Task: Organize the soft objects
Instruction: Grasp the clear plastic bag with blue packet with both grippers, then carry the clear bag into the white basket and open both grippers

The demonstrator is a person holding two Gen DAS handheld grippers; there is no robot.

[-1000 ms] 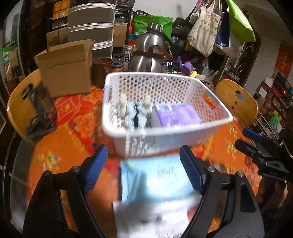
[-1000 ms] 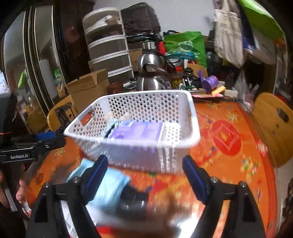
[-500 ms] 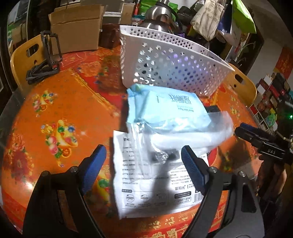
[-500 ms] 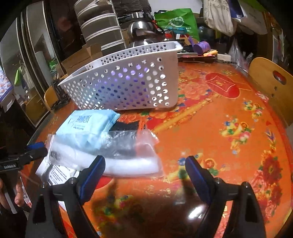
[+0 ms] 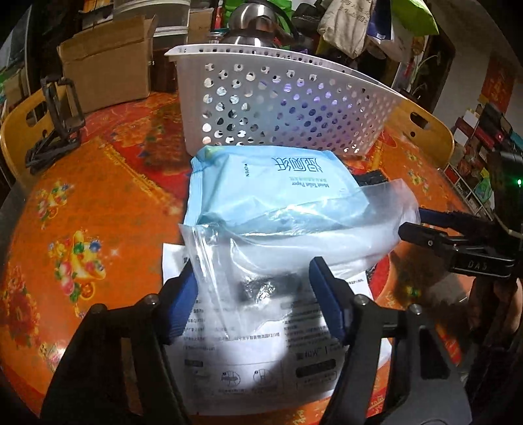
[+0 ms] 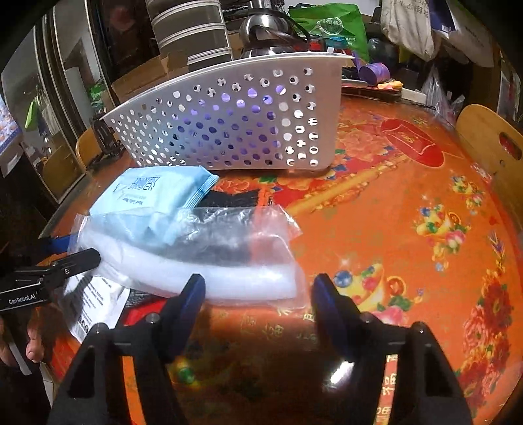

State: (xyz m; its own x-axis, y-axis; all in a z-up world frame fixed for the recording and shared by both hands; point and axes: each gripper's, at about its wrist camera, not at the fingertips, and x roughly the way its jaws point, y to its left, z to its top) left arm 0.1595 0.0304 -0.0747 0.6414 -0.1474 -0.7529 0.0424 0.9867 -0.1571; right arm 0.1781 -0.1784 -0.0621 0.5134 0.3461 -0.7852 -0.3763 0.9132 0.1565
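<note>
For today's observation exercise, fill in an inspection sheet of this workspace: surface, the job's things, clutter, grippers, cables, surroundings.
Surface: round table under an orange floral cloth.
Job's things: clear plastic bag lying over a blue wipes pack and a white printed pack; white perforated basket behind them.
Clutter: cardboard box, steel kettle, black phone stand.
Grippers: left gripper open, astride the bag; right gripper open at the bag's edge.
Cables: nothing seen.
Surroundings: wooden chairs, hanging bags.
</note>
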